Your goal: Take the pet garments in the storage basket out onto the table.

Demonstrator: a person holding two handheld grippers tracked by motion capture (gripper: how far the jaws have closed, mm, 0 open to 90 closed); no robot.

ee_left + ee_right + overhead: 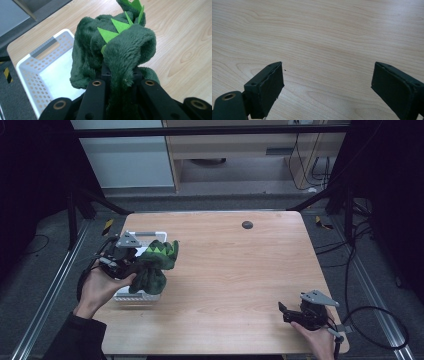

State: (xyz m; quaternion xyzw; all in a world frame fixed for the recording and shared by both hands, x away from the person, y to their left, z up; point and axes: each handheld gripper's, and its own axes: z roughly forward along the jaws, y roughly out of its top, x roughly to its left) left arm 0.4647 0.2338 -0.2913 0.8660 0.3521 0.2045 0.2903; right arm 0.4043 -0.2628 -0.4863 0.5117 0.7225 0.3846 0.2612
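The left gripper [131,261] was clamped on a fold of the green plush dinosaur [155,262], which hung over the right rim of the white perforated basket [32,72], partly above the table [235,270]. The right gripper [292,312] rested near the table's front right corner, jaws apart and empty. The pinch probably caught only loose fabric, so the toy might have slipped free or snagged and tipped the light basket.

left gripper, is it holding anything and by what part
Yes: the left gripper is shut on a green plush toy, pinching a fold of its dark fleece just below the light green spikes, beside the white basket. The right gripper holds nothing.
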